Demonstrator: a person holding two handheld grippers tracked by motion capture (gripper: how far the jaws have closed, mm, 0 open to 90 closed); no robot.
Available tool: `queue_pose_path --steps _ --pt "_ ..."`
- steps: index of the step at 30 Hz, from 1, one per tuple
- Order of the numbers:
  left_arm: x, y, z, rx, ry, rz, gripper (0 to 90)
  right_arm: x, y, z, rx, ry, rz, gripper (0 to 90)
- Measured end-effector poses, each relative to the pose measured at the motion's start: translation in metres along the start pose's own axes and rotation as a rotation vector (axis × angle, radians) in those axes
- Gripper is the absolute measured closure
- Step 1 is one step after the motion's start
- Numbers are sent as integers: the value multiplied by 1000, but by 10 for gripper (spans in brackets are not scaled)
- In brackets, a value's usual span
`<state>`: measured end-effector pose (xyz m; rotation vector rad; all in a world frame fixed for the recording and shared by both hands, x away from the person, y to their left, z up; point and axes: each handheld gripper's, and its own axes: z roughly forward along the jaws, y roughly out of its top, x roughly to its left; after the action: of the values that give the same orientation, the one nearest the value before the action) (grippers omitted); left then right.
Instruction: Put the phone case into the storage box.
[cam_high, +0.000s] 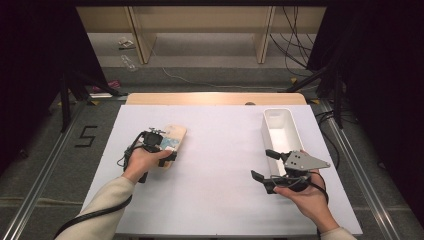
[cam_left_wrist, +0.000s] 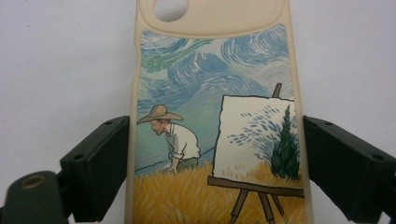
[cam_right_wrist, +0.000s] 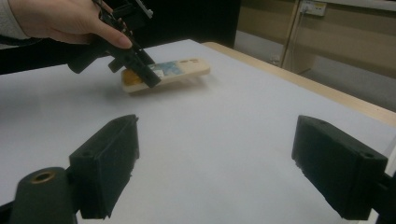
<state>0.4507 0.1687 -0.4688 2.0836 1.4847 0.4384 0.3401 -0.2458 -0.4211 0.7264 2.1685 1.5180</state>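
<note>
Here the phone case (cam_left_wrist: 215, 116) is seen lying on the white table (cam_high: 215, 165), left of centre, its long axis running away from the left gripper (cam_high: 161, 148) along the line of the jaws. The case is flanked by both pads, one at each long edge, apparently touching; a firm squeeze cannot be told. The right gripper (cam_high: 264, 165) is held wide and empty, well apart, beside the white tray (cam_high: 280, 127).

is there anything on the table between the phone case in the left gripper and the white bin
Nothing visible. The left gripper has the phone case between its fingers at the table's left; the white bin stands at the right. Bare white table lies between them; the right gripper sits nearer the person.
</note>
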Motion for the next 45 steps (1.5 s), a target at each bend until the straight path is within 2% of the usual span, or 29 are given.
queue_pose_path --steps 20,45 --pt "-3 -2 -21 -99 -20 24 111 0 0 0 -1 -1 1 157" --pt "-7 -12 -40 -172 -37 62 112 0 -1 0 3 -3 5 157"
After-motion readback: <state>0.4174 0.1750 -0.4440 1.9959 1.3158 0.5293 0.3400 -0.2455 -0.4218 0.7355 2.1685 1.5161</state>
